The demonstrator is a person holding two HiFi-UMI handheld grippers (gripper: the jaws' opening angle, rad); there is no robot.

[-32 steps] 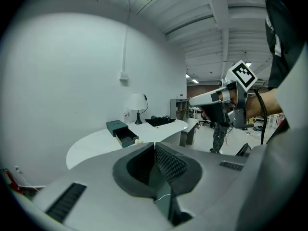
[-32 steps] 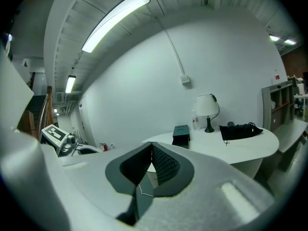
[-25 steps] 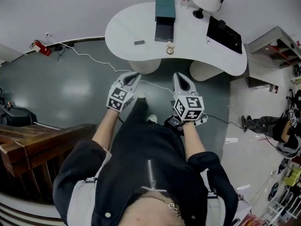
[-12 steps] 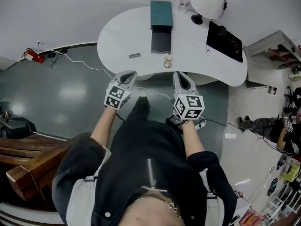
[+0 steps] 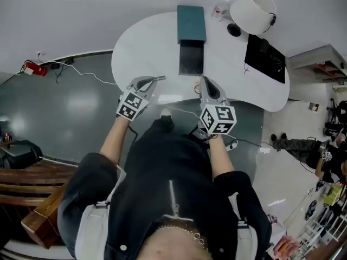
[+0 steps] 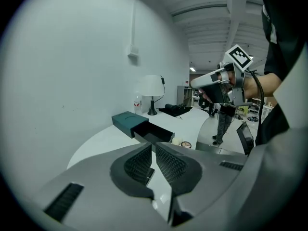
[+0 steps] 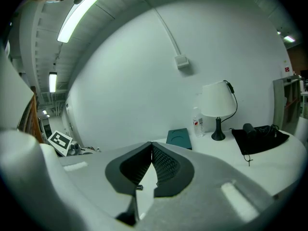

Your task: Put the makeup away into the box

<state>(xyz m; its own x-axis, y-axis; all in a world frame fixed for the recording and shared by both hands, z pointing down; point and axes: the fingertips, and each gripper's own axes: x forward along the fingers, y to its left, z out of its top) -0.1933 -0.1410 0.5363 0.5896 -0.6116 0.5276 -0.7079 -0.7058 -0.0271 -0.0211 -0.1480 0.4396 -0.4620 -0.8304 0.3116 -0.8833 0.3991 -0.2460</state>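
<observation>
A teal box (image 5: 191, 16) lies on the white table (image 5: 141, 47), its dark drawer (image 5: 191, 57) pulled out toward me. The left gripper view shows the same box (image 6: 126, 121) with its drawer (image 6: 154, 134), and small round makeup pieces (image 6: 183, 144) just in front of it. My left gripper (image 5: 159, 78) is shut and empty over the table's near edge, left of the drawer. My right gripper (image 5: 203, 81) is shut with nothing in it, just below the drawer, and hides most of the makeup there. The box (image 7: 179, 137) stands ahead of the right jaws.
A white lamp (image 5: 252, 8), a clear bottle (image 5: 219, 7) and a black bag (image 5: 265, 58) sit on the table's right part. A white cable (image 5: 92, 75) and a red object (image 5: 30, 68) lie on the dark floor at left. Wooden furniture (image 5: 21, 177) stands lower left.
Both grippers have moved forward from over the floor to the table's near edge. The table and box now sit closer in the head view.
</observation>
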